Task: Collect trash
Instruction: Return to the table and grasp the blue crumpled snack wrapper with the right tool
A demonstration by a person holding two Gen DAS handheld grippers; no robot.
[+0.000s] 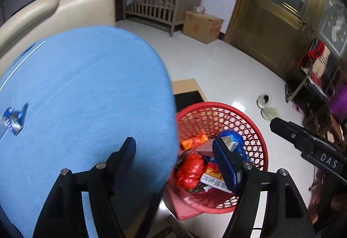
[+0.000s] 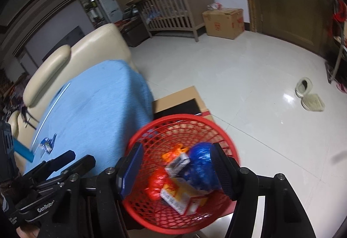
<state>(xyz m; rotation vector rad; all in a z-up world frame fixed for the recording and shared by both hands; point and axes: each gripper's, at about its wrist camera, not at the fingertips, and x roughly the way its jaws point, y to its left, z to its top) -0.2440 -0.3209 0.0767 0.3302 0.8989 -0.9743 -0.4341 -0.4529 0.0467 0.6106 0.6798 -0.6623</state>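
The red mesh basket [image 2: 182, 127] on the floor beside the blue-covered table [image 1: 86, 90] holds the trash: a crumpled blue bag [image 2: 200, 169], red wrapper [image 2: 157, 183], orange wrapper [image 2: 173, 154] and small cartons [image 2: 180, 196] (one printed). Left gripper [image 1: 175, 151] and right gripper [image 2: 175, 164] both hang released, grasping nothing. A blue packet [image 1: 15, 118] lies on the table.

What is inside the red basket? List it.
The red basket holds an orange wrapper, a red bag, a blue bag and small cartons. Anything beneath that pile is covered.
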